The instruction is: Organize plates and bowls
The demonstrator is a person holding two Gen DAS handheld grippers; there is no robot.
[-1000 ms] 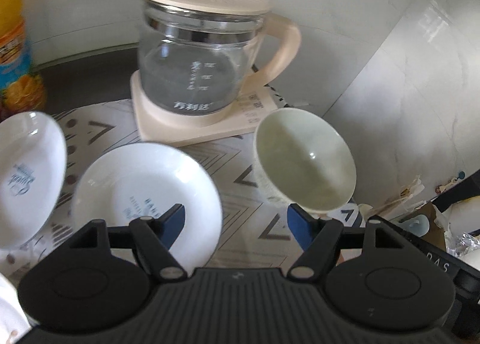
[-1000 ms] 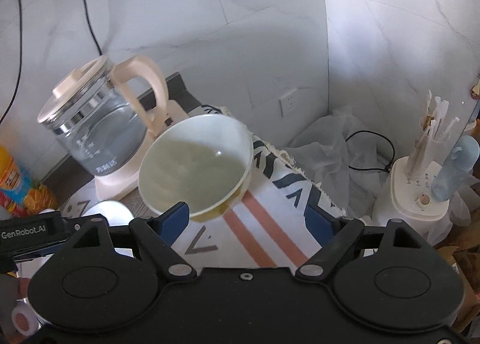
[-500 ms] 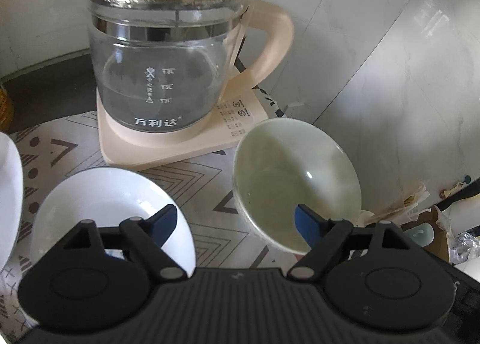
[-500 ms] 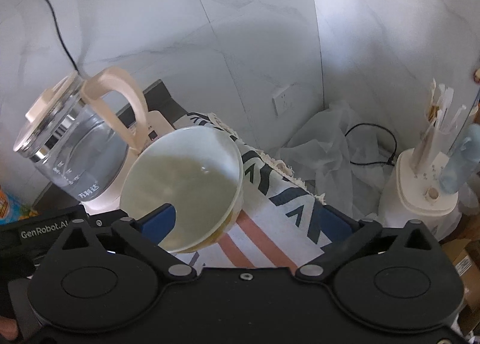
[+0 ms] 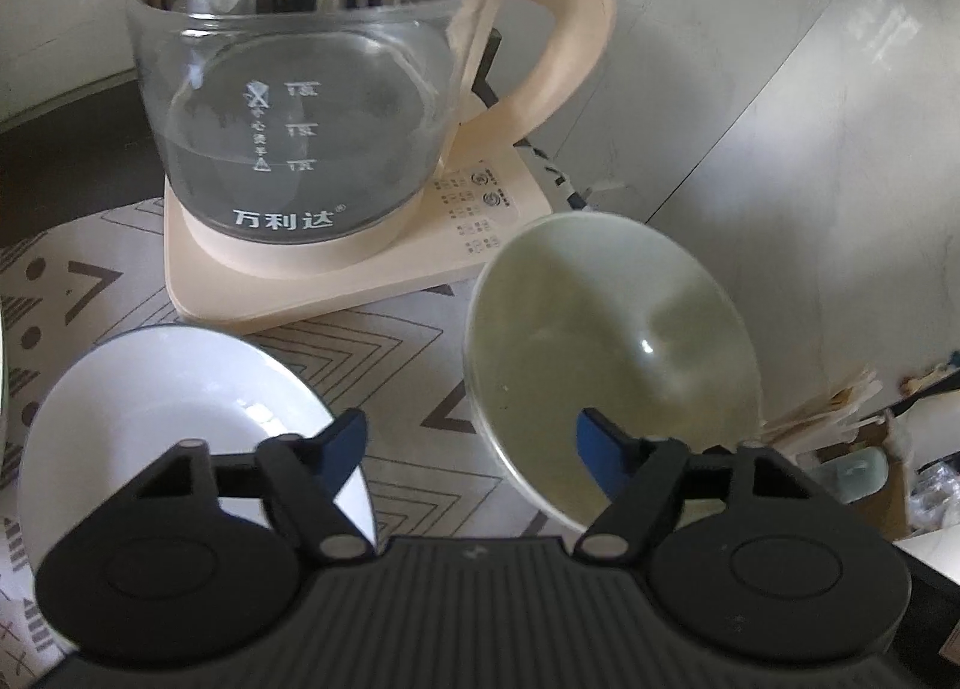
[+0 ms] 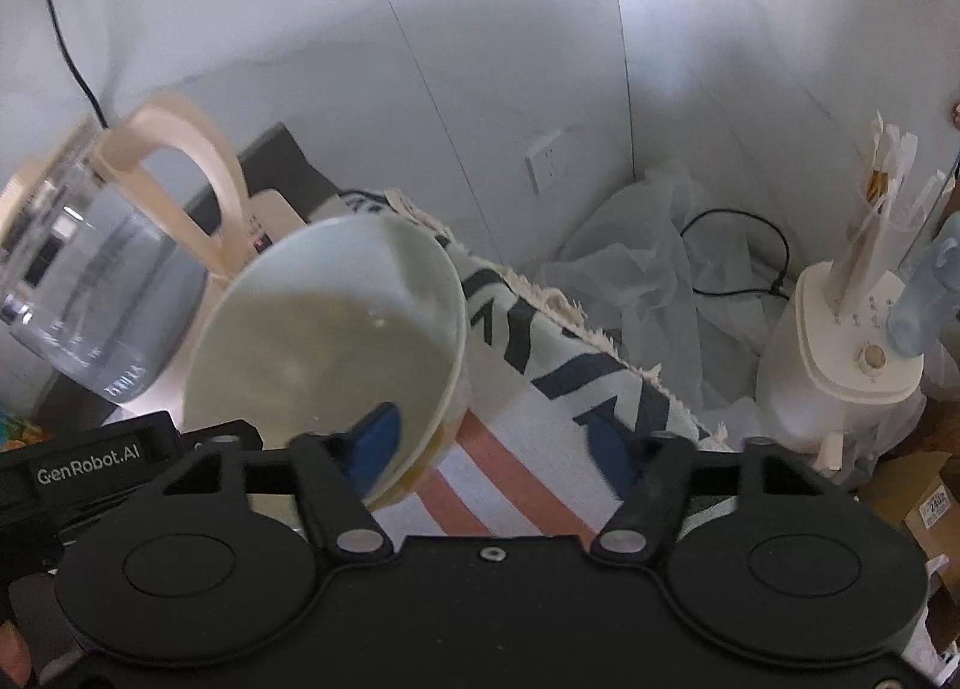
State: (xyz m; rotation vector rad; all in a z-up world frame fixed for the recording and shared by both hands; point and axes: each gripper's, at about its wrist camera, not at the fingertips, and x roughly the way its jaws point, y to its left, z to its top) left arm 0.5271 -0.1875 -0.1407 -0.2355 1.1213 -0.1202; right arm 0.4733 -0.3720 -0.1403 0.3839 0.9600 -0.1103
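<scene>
On the left, near the camera, a white bowl (image 5: pixel 180 419) rests on the patterned mat (image 5: pixel 384 341). It is glazed ceramic, so I judge it stiff, smooth and breakable; the thin rim is the only place where two fingers can take it. The left gripper (image 5: pixel 471 437) hangs above the mat with its blue fingers spread apart and holds nothing. Its left finger is over the near edge of the white bowl.

Far behind stands the kettle (image 5: pixel 312 89) on its cream base, just beside both bowls. It is glass and should not be knocked.

To the right is the green bowl (image 5: pixel 606 353), tilted, its mouth turned toward the left gripper. It looks a little heavier than a plate and slippery when pinched.

In the right view, the right gripper (image 6: pixel 492 443) is also wide apart. Its left finger is inside the green bowl (image 6: pixel 336 329), at the near rim; the other finger is outside, well apart from the wall. I cannot tell what supports the bowl. A grip across this near rim, one finger inside and one outside, seems best, and it should close gently.
</scene>
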